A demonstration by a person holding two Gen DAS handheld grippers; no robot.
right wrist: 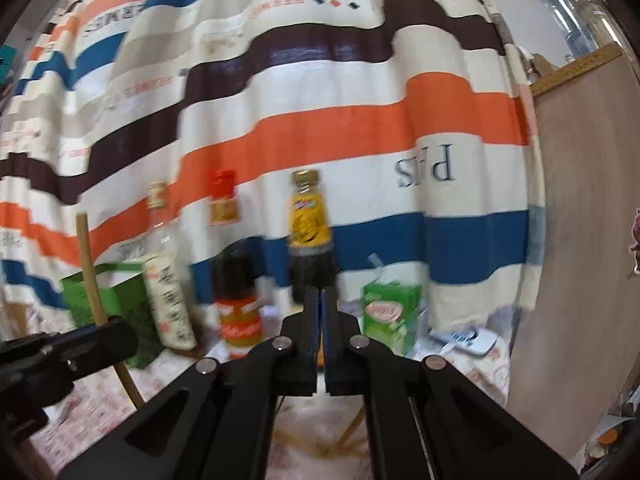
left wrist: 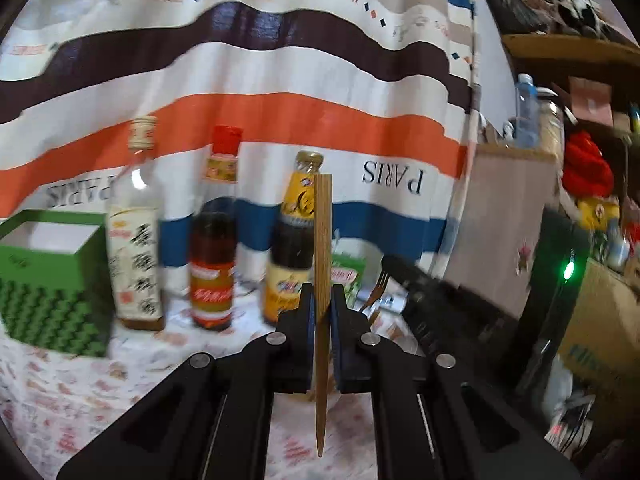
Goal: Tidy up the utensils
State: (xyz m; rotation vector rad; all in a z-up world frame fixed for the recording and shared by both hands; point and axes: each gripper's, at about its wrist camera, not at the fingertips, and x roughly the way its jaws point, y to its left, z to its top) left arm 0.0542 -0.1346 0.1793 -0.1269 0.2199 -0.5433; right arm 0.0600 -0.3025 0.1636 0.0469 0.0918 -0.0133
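Observation:
My left gripper (left wrist: 322,296) is shut on a wooden chopstick (left wrist: 322,240) and holds it upright above the table, thick end up. The same chopstick (right wrist: 91,276) and the left gripper (right wrist: 108,336) show at the left of the right wrist view. A green box (left wrist: 48,276) with an open top stands on the table to the left; it also shows in the right wrist view (right wrist: 120,292). A fork (left wrist: 376,286) lies at the right, behind my left gripper. My right gripper (right wrist: 320,300) is shut with nothing between its fingers. More chopsticks (right wrist: 348,432) lie on the table under it.
Three sauce bottles stand in a row: a clear one (left wrist: 136,236), a red-capped one (left wrist: 214,240) and a yellow-labelled dark one (left wrist: 294,240). A green drink carton (right wrist: 392,312) stands at the right. A striped cloth (left wrist: 280,80) hangs behind. A wooden cabinet (right wrist: 580,240) is at the right.

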